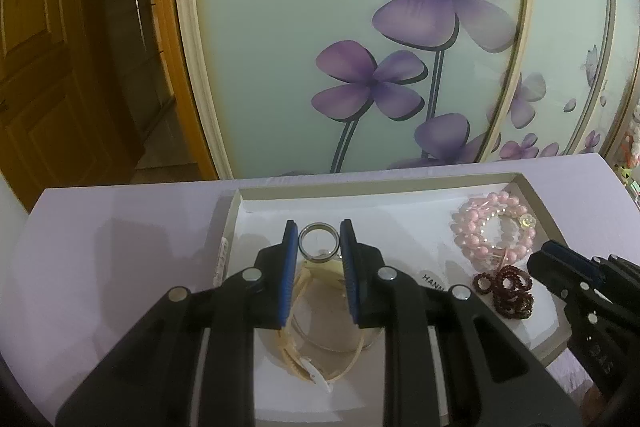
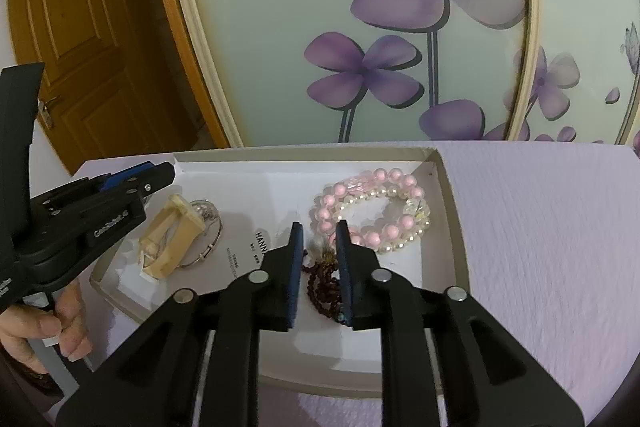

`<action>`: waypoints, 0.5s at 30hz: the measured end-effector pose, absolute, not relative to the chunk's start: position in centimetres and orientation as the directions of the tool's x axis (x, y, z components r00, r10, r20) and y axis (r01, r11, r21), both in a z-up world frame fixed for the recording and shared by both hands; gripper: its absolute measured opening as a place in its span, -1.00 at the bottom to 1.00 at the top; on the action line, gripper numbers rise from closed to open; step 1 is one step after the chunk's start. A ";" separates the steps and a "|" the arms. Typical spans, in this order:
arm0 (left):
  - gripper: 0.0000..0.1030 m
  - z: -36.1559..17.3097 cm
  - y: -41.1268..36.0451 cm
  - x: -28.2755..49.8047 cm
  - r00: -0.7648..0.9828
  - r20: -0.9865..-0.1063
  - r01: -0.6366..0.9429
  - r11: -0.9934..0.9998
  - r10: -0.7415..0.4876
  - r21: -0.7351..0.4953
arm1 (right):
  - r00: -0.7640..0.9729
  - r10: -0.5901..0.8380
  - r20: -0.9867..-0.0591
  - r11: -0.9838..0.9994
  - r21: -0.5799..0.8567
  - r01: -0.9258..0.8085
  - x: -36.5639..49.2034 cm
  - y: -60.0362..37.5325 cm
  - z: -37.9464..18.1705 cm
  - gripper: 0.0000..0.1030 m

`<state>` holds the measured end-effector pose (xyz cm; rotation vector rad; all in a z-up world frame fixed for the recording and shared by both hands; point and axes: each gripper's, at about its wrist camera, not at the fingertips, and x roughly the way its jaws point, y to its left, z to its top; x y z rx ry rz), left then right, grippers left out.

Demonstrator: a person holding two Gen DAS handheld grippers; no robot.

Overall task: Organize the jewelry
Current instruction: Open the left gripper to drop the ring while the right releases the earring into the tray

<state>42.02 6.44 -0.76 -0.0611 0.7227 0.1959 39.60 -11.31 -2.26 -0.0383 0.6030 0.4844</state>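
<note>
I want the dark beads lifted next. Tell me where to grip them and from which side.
Grip the dark red bead bracelet across its bunched loops, coming from above. It lies flat in a loose heap on the tray floor, already between the right gripper jaws, just clear of the pink bead bracelet.

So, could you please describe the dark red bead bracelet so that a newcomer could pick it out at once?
Look in the shallow white tray on the lilac table. At its right end lies a pile of pink and clear bead bracelets; the dark red bead bracelet sits just in front of it. Its beads are far smaller and darker, coiled in small loops.
</note>
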 end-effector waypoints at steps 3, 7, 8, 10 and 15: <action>-0.51 -0.9 6.4 42.1 0.731 -0.664 -0.202 0.979 0.160 0.014 | 0.723 0.425 -0.545 0.889 0.100 -0.447 39.4 -11.4 -2.1 -0.34; -0.34 -0.9 6.5 42.1 0.731 -0.663 -0.208 0.978 0.164 0.013 | 0.720 0.429 -0.545 0.887 0.103 -0.450 39.4 -11.4 -2.0 -0.34; -0.27 -0.8 6.5 42.0 0.731 -0.663 -0.208 0.978 0.162 0.011 | 0.721 0.428 -0.544 0.888 0.103 -0.449 39.4 -11.4 -2.0 -0.34; -0.20 -0.8 6.6 41.9 0.734 -0.660 -0.207 0.978 0.161 0.008 | 0.721 0.428 -0.545 0.887 0.102 -0.450 39.3 -11.5 -2.0 -0.34; -0.11 -0.3 7.0 41.1 0.743 -0.650 -0.206 0.979 0.156 -0.001 | 0.722 0.428 -0.544 0.885 0.092 -0.456 38.3 -11.9 -1.8 -0.34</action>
